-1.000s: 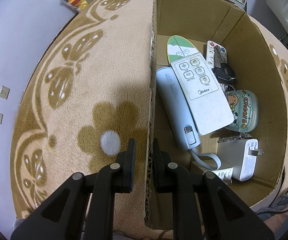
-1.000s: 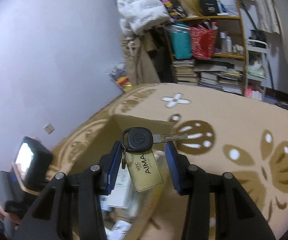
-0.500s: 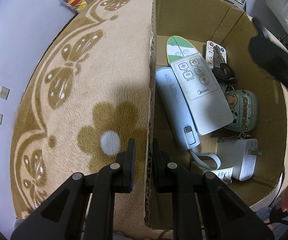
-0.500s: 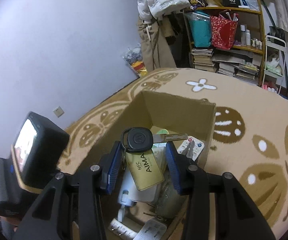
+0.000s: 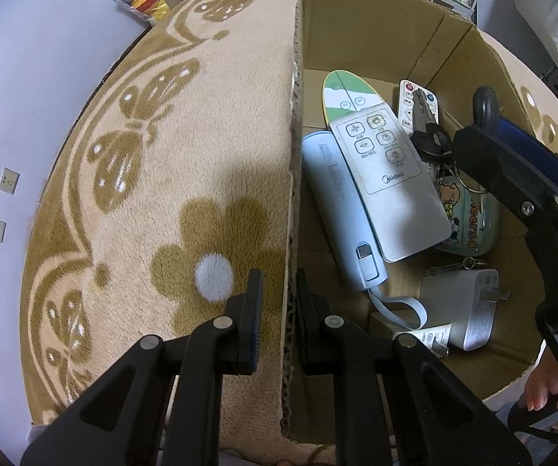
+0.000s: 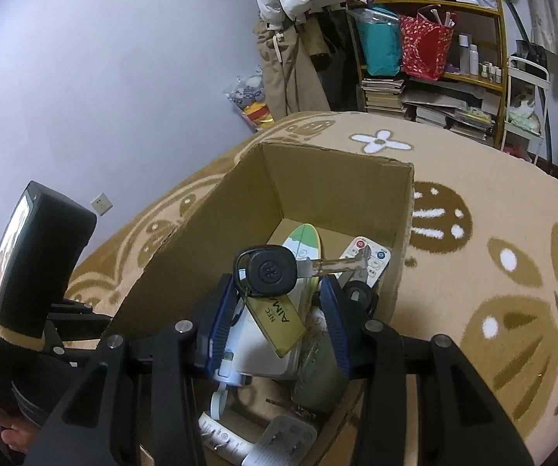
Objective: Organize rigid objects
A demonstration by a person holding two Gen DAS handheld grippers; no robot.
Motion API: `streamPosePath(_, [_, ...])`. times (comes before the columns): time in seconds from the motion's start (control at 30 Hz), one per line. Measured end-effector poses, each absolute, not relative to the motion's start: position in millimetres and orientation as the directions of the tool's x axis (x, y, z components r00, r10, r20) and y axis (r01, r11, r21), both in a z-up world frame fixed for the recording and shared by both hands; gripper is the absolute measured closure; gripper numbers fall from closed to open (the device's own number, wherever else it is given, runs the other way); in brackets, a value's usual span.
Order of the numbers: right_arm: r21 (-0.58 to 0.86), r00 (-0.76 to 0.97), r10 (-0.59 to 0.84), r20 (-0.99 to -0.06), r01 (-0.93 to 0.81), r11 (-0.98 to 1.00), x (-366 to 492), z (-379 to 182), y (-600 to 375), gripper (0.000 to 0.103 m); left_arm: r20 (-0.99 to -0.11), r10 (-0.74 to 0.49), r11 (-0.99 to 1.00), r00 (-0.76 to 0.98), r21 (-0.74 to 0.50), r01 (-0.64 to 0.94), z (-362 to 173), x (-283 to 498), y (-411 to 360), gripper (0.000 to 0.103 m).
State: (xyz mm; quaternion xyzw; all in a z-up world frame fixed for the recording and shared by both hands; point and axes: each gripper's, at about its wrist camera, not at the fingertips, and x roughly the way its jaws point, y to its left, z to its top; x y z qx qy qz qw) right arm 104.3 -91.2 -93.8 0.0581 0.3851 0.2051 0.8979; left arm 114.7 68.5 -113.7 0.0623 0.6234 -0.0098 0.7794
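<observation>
Over the open cardboard box (image 6: 329, 190) my right claw (image 6: 275, 310) holds a black key (image 6: 269, 270) with its yellow tag (image 6: 279, 320); whether the jaws press the key itself I cannot tell, as they stand apart with the key perched above them. The blade points right, across the claw. Directly below lie a white remote (image 5: 389, 178) and a blue power bank (image 5: 341, 209). My left claw (image 5: 277, 303) is clamped on the box's near wall. Everything sits on a beige flower-patterned blanket (image 5: 162, 155), with a cluttered shelf (image 6: 434, 58) behind.
</observation>
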Motion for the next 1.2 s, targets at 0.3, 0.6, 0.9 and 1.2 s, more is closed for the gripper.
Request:
streamPosePath(0.3, [0.25, 0.624, 0.393, -0.675, -0.308, 0.918, 102, -86, -93, 0.027, -0.971, 0.059, 0.992, 0.232, 0.082, 0.092, -111, 113, 70, 0.088])
streamPosePath(0.6, [0.267, 0.623, 0.394, -0.675, -0.292, 0.918, 95, -79, -98, 0.022, -0.967, 0.06, 0.992, 0.248, 0.085, 0.091, -105, 108, 70, 0.088])
streamPosePath(0.9, [0.252, 0.639, 0.341, -0.69, -0.23, 0.94, 84, -74, -112, 0.011, -0.96, 0.061, 0.992, 0.273, 0.089, 0.092, -95, 102, 69, 0.088])
streamPosePath(1.2, [0.237, 0.656, 0.27, -0.705, -0.14, 0.961, 68, -72, -139, 0.001, -0.94, 0.027, 0.993, 0.34, 0.065, 0.101, -69, 87, 66, 0.085])
